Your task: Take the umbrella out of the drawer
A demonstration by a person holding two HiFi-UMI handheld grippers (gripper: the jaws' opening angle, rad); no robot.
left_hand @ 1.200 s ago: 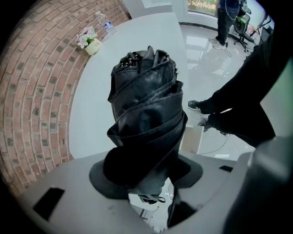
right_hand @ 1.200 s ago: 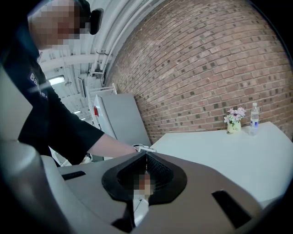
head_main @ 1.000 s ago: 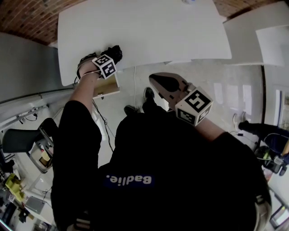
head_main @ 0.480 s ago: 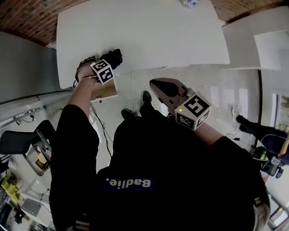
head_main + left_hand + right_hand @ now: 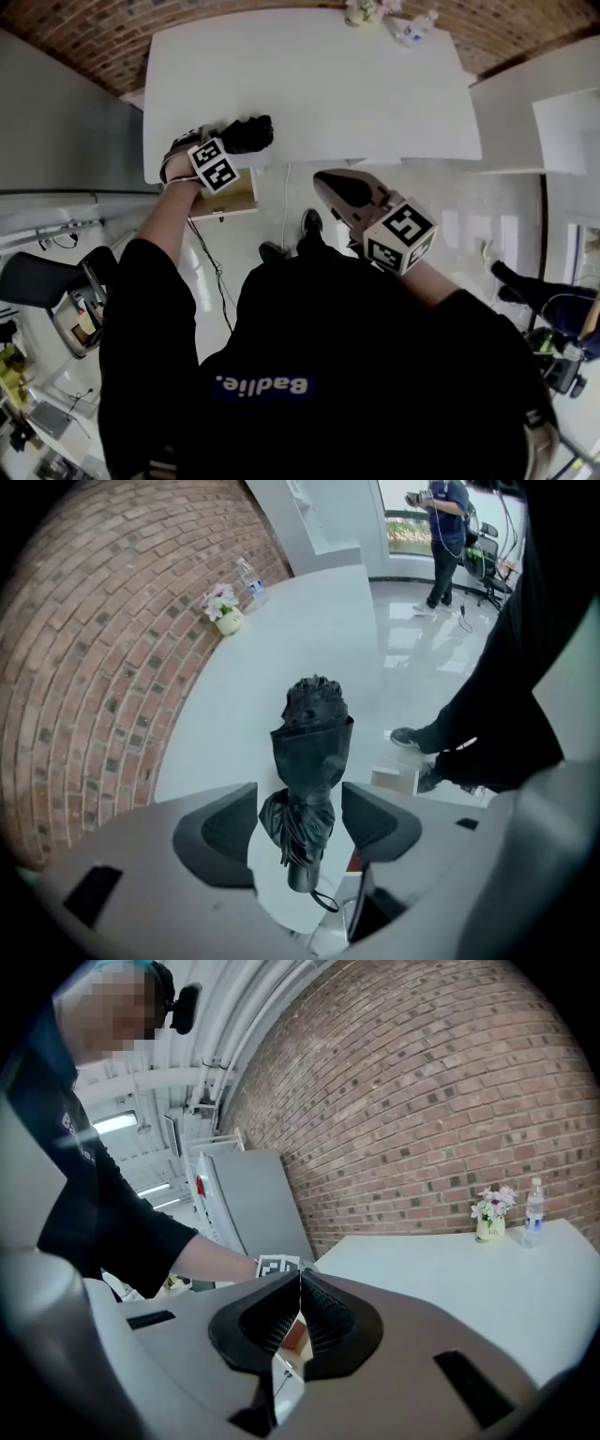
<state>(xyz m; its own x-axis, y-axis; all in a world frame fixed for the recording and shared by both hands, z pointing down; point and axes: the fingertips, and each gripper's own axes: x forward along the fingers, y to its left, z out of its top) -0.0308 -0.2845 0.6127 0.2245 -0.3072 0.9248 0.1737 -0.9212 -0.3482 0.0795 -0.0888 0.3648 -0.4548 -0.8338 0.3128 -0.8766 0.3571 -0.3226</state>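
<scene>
1. One white table [image 5: 375, 84] fills the upper head view, with a brick wall behind it
2. One wooden drawer [image 5: 230, 202] juts out below the table's front edge, beside the left corner
3. Two grippers. The left gripper [image 5: 298, 794] points steeply down over the table, its jaws wide and opening; the umbrella lies between the pads but they do not press on it. The right gripper [image 5: 300, 1279] is off the table's front edge, its pads closed together on nothing
4. One folded black umbrella [image 5: 309, 752] lies flat on the table near the front left corner, out of the drawer. Its long axis runs away from the left gripper, with the strap end nearest the jaws
5. One small flower pot [image 5: 361, 12] and one bottle [image 5: 419, 25] stand at the table's far edge
</scene>
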